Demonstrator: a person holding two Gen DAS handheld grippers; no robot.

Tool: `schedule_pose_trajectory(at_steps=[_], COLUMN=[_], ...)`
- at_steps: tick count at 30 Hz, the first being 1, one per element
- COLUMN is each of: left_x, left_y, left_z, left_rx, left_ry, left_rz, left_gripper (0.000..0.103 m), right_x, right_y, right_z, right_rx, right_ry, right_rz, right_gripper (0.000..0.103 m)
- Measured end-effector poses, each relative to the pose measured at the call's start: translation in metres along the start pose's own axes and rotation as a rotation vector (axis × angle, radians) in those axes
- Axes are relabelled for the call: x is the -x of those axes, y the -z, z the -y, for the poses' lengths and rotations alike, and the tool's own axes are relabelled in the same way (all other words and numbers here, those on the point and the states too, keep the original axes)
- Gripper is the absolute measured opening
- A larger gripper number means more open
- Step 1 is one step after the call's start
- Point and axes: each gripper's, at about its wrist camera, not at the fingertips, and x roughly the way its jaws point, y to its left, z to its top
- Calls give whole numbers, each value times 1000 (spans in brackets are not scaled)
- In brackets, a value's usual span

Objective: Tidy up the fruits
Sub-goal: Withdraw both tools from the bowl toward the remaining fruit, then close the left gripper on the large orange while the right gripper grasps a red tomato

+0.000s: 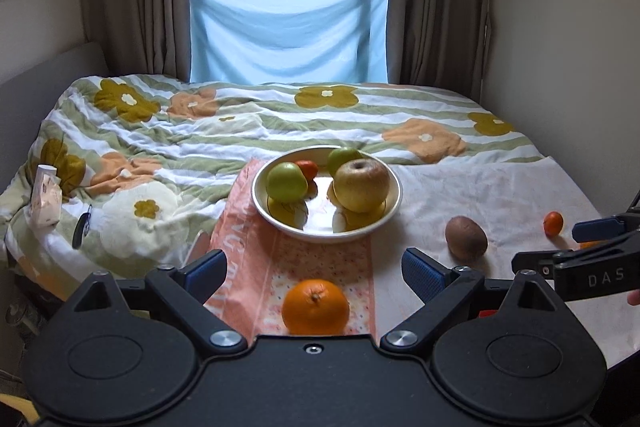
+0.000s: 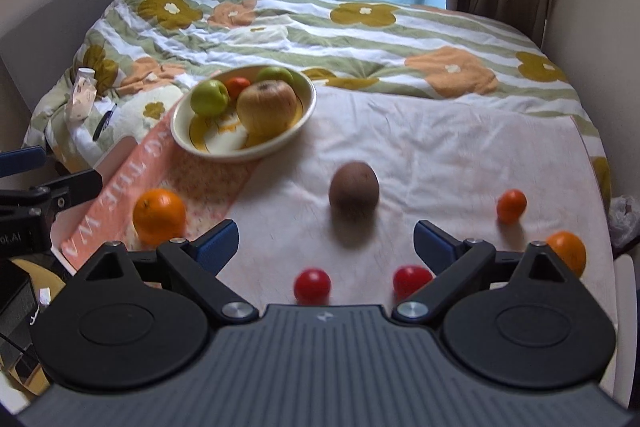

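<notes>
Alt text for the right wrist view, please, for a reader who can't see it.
The open right gripper hovers over a cloth-covered bed, with two red fruits just ahead and a brown kiwi beyond. A bowl holding apples sits far left; an orange lies near the left gripper.

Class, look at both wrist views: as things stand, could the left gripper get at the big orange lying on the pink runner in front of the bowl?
Probably yes. The left gripper is open, and the orange lies straight ahead between its fingers on the pink runner, with nothing between them. The right gripper is off to the side.
</notes>
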Motion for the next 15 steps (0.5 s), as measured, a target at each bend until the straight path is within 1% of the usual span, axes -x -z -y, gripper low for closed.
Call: schedule_pose_trajectory(at_steps=[5, 13, 15], left_x=[-9, -37, -45], left_y=[18, 39, 41], left_z=[13, 18, 17], left_rx=[1, 14, 23], left_ry=[-20, -52, -62], left_rz=[-24, -56, -60], left_gripper=[97, 96, 96], right_x=[-7, -26, -32], right_y=[23, 43, 47], right_z=[17, 46, 52], right_rx=[-6, -39, -49], right_ry=[6, 43, 50], right_rz=[-26, -32, -37], right_gripper=[103, 103, 99])
